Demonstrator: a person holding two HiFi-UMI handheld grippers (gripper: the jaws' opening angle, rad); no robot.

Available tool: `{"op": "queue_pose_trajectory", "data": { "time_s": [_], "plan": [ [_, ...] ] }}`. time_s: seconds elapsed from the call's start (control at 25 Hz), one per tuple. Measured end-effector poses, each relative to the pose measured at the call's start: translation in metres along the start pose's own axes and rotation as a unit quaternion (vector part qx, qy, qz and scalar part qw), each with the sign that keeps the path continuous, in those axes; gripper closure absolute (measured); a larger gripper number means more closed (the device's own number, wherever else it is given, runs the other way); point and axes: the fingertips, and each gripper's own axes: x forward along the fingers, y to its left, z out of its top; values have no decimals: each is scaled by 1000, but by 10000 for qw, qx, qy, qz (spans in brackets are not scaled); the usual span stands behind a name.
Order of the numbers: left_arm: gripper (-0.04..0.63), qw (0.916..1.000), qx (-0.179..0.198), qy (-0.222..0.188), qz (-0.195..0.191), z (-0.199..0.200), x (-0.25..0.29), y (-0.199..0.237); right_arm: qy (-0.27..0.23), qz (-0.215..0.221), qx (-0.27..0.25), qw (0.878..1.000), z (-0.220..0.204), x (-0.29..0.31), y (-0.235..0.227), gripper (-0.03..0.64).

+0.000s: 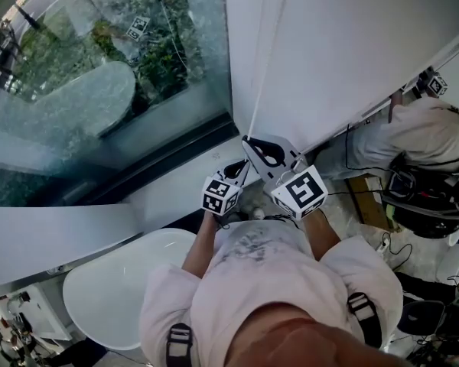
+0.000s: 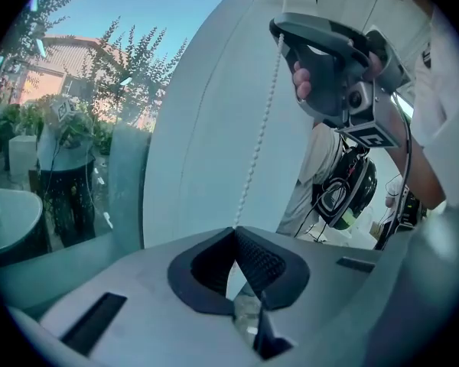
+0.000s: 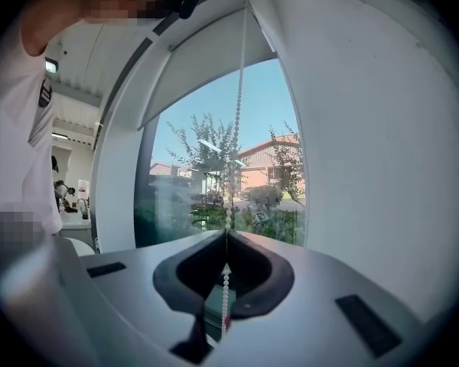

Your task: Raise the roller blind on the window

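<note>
A white bead chain (image 1: pixel 258 75) hangs down the white wall beside the window glass (image 1: pixel 99 67). My right gripper (image 1: pixel 247 139) is shut on the chain, which passes between its pads (image 3: pixel 227 232) and runs up to the roller at the top. The blind (image 3: pixel 206 60) covers only the top of the window, its lower edge high up. My left gripper (image 1: pixel 241 164) sits just below the right one. Its jaws (image 2: pixel 233 231) are shut on the same chain (image 2: pixel 260 121), which leads up to the right gripper (image 2: pixel 278 34).
A dark sill (image 1: pixel 161 159) runs under the glass. Below me stands a white rounded basin (image 1: pixel 115 289). Another person (image 1: pixel 428 136) with cables and gear stands close on the right. A marker-carrying reflection (image 2: pixel 65 159) shows in the glass.
</note>
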Motion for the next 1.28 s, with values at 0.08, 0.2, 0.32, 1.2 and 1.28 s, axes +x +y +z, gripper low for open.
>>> {"op": "queue_pose_trajectory", "data": {
  "time_s": [0.08, 0.2, 0.32, 1.2, 1.28],
  "plan": [
    [588, 10000, -10, 50, -12, -5, 1, 1, 47, -22, 24, 10000, -5, 0, 0, 555],
    [588, 9998, -56, 162, -28, -15, 4, 1, 155, -30, 29, 9999, -15, 0, 1, 555],
    [588, 9995, -135, 290, -44, -28, 7, 0, 256, -19, 73, 9996, -28, -2, 1, 555],
    [557, 9990, -190, -395, 65, 25, -45, -20, 440, 218, 51, 9988, -48, -4, 7, 555],
    [552, 9977, -77, -663, 107, 49, -59, -22, 436, 235, 38, 9988, -47, -5, 7, 555]
  ]
}}
